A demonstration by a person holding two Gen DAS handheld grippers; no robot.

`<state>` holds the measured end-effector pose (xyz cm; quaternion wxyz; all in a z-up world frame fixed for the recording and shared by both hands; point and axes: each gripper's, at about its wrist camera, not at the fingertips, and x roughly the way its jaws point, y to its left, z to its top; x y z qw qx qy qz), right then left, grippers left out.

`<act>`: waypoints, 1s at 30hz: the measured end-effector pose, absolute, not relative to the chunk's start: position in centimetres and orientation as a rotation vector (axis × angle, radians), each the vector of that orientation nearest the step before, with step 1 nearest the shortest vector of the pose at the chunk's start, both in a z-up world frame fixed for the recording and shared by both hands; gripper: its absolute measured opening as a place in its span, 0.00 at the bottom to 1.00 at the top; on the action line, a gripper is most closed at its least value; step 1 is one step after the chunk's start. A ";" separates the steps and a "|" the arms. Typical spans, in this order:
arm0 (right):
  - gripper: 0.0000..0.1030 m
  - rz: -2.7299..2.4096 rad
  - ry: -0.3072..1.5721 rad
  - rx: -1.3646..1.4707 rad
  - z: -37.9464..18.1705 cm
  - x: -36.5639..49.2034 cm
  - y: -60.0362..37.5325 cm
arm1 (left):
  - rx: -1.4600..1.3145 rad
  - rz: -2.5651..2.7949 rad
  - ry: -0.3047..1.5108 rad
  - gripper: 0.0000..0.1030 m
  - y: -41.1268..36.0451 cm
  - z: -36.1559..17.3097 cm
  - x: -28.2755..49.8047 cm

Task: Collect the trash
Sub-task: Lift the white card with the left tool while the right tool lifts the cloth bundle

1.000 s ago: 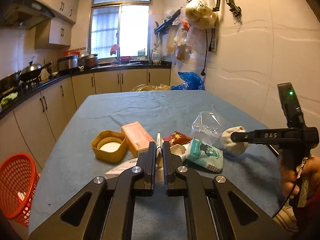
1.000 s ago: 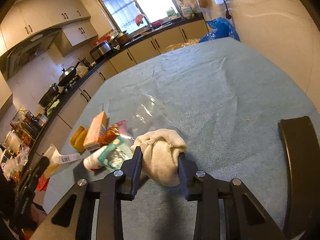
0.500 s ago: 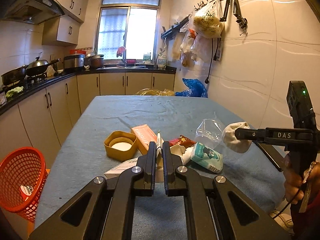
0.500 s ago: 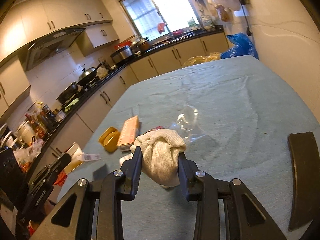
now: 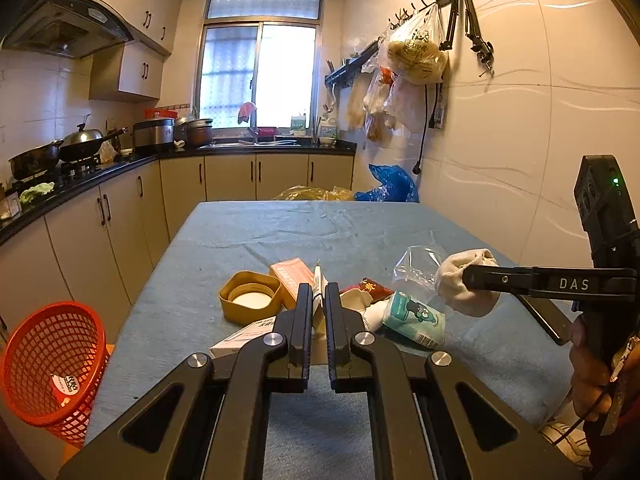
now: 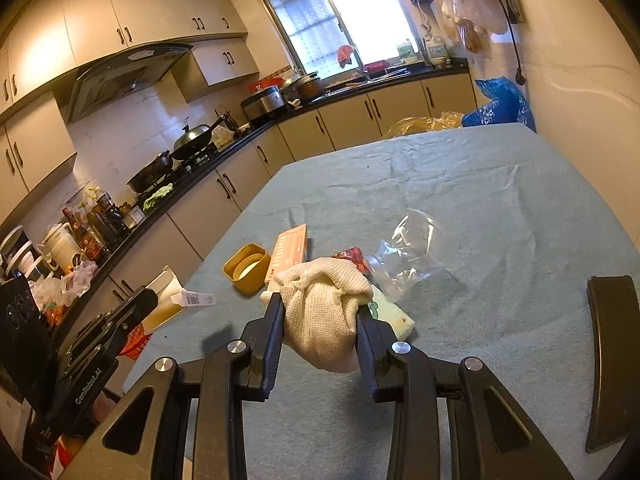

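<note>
My left gripper (image 5: 318,292) is shut on a flat white carton (image 5: 319,300), held above the table's near left edge; the carton with its barcode flap also shows in the right wrist view (image 6: 176,296). My right gripper (image 6: 320,304) is shut on a bunched cream sock (image 6: 324,312) and holds it above the table; the sock also shows in the left wrist view (image 5: 464,284). On the blue cloth table (image 5: 320,232) lie a yellow lid (image 5: 250,296), an orange box (image 5: 290,280), a red wrapper (image 5: 370,286), a teal packet (image 5: 414,318) and a clear plastic bag (image 5: 418,266).
A red mesh basket (image 5: 48,364) with some trash inside stands on the floor left of the table. A black phone (image 6: 608,356) lies at the table's right edge. Kitchen counters run along the left and back; a wall is on the right.
Both grippers have risen with their loads. The sock has lifted off the table and the views have tilted up toward the kitchen.
</note>
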<state>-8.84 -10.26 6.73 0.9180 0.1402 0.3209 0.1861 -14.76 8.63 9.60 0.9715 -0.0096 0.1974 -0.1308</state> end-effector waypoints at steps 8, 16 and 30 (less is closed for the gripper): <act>0.34 0.401 0.649 0.266 7.5 -9.8 -9.5 | -0.023 -0.251 0.393 0.06 8.6 9.9 -15.6; 0.34 0.403 0.631 0.243 8.5 -10.8 -8.9 | -0.025 -0.238 0.381 0.06 8.7 10.2 -16.0; 0.34 0.415 0.598 0.203 10.2 -12.9 -7.9 | -0.021 -0.223 0.339 0.06 9.1 11.5 -17.7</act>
